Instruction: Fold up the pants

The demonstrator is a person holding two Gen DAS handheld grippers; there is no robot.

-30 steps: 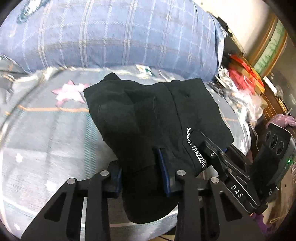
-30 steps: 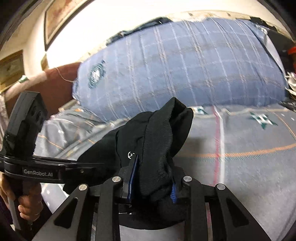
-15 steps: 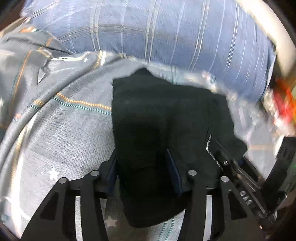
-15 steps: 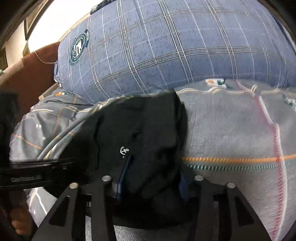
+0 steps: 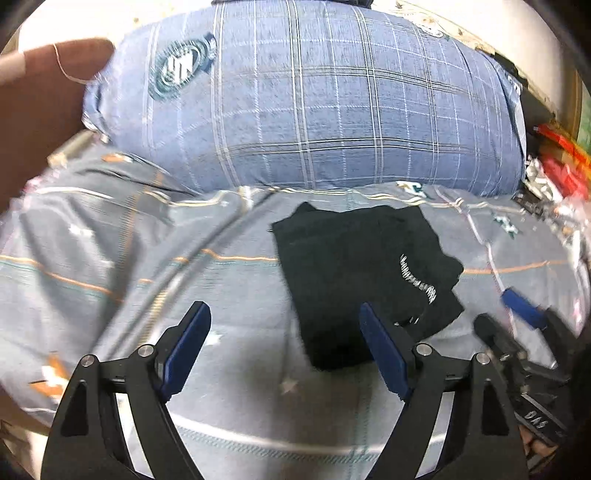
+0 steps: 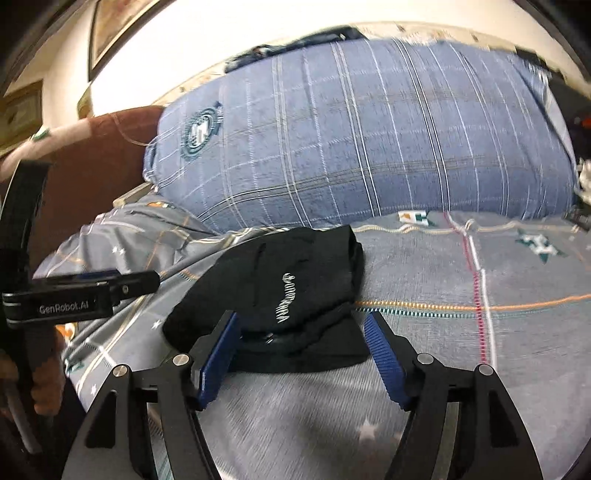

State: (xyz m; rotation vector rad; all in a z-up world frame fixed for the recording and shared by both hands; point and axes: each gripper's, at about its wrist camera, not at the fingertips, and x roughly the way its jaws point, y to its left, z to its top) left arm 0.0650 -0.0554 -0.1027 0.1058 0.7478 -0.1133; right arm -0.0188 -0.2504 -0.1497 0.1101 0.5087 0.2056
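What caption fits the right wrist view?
Open right gripper poised over folded black pants lying on the gray bedsheet, blue plaid pillow behind.

Grey patterned bedsheet (image 6: 424,280), blue plaid pillow (image 6: 351,147), brown headboard (image 6: 92,155), framed picture (image 6: 122,29) on pale wall

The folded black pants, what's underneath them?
The folded black pants lie on the grey patterned bedsheet, in front of the big blue plaid pillow. The sheet directly beneath is covered, so anything there stays hidden.
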